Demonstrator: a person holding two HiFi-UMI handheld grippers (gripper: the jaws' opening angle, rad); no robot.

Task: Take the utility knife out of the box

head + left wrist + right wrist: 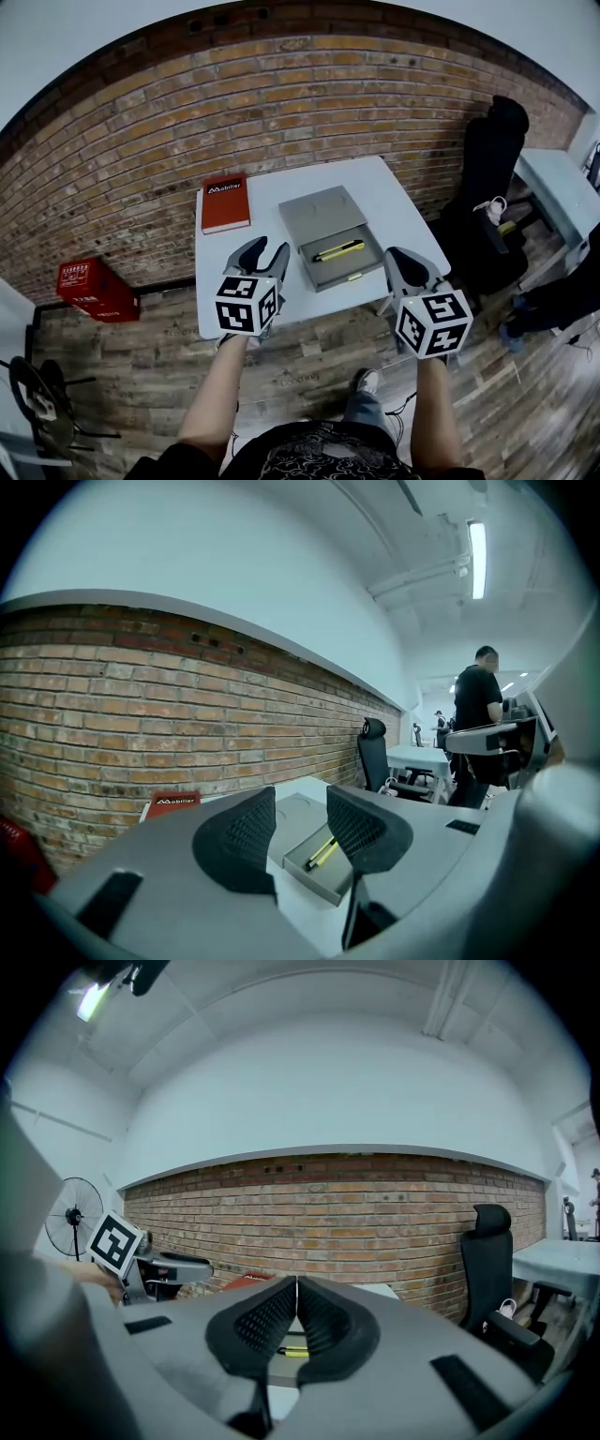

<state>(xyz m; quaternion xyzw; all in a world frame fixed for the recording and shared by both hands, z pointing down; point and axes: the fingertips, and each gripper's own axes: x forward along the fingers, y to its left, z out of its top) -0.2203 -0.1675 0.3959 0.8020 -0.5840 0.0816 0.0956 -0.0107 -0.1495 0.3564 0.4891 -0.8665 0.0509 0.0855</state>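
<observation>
The yellow utility knife (339, 250) lies in the open tray of a grey box (323, 211) on the white table (394, 202). My left gripper (267, 253) hovers over the table's near edge, just left of the tray, open with nothing between its fingers. In the left gripper view the knife (322, 853) shows through the gap of the left gripper (300, 803), some way ahead. My right gripper (405, 265) is at the table's near right corner, right of the tray, shut and empty. In the right gripper view the right gripper (296, 1283) has its pads pressed together, the knife (292, 1351) beyond.
A red book (225, 202) lies at the table's far left. A brick wall backs the table. A black office chair (487, 178) and a second table (562, 192) stand to the right, a red crate (94, 289) on the floor at left. A person (478, 700) stands far off.
</observation>
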